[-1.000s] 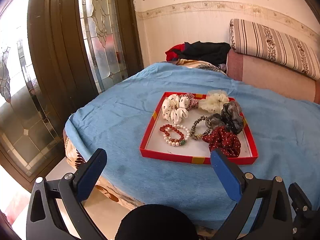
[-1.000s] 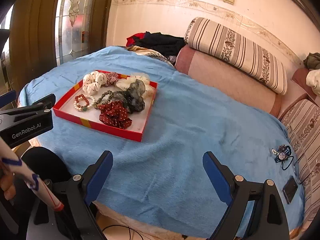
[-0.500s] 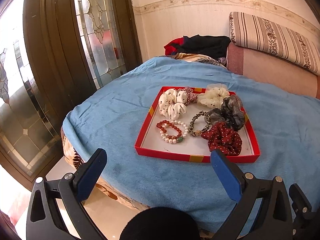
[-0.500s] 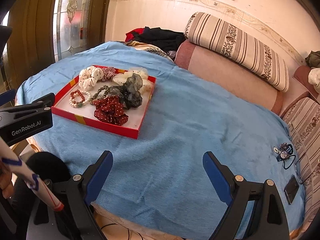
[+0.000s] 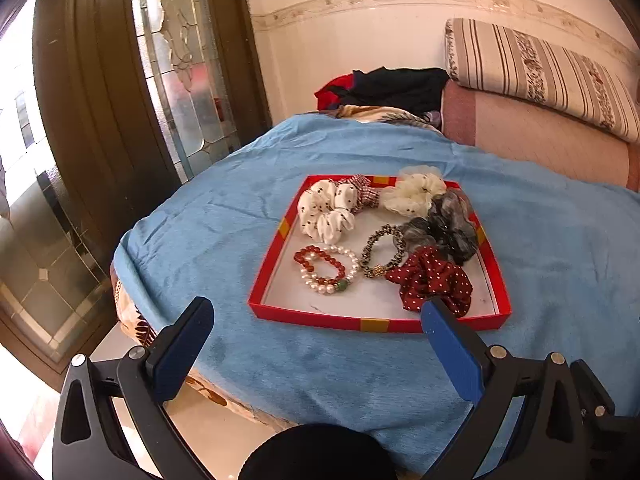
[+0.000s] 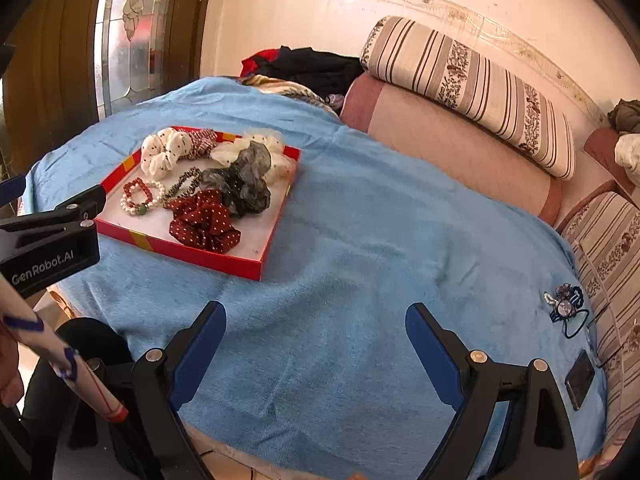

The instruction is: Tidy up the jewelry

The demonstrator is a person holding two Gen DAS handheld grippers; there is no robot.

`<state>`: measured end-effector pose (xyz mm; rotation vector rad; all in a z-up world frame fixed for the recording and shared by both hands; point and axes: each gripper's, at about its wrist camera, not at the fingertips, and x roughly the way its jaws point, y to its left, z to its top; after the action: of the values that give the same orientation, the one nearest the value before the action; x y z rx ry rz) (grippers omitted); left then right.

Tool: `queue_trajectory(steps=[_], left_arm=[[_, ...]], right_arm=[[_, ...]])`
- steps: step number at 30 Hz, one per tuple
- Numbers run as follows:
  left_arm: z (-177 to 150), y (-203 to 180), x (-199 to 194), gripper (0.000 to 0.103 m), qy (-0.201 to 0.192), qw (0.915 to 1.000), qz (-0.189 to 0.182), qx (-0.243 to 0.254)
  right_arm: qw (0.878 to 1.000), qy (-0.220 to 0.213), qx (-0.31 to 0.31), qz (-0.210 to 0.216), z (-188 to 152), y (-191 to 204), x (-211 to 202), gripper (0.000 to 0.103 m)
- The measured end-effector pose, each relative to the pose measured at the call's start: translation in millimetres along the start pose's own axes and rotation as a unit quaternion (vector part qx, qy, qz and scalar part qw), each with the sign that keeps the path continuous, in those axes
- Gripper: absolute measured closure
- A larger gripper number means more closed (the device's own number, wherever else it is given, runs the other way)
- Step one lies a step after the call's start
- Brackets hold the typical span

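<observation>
One red tray (image 5: 372,324), five scrunchies (image 5: 326,212), three bracelets (image 5: 320,265), two hand-held grippers (image 5: 316,320), one phone (image 6: 579,379)

Near rim of red tray (image 5: 372,323) partly behind left gripper's finger (image 5: 452,346); trinket cluster (image 6: 565,305) too small to identify.

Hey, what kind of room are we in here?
Probably a home living room or bedroom. A blue blanket covers a sofa or bed with a striped cushion, clothes are piled behind it, and a leaded-glass door stands to the side.
</observation>
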<state>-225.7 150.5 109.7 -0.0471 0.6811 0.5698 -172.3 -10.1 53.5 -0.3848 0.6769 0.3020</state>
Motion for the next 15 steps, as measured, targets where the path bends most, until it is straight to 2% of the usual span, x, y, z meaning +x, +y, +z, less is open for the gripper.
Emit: queue_trajectory(steps=[15], left_arm=[[0.1, 6.5, 6.5, 0.000, 0.004, 0.9999, -0.005, -0.009]], right_arm=[[1.000, 0.005, -0.016, -0.010, 4.7, 8.4, 4.8, 0.009]])
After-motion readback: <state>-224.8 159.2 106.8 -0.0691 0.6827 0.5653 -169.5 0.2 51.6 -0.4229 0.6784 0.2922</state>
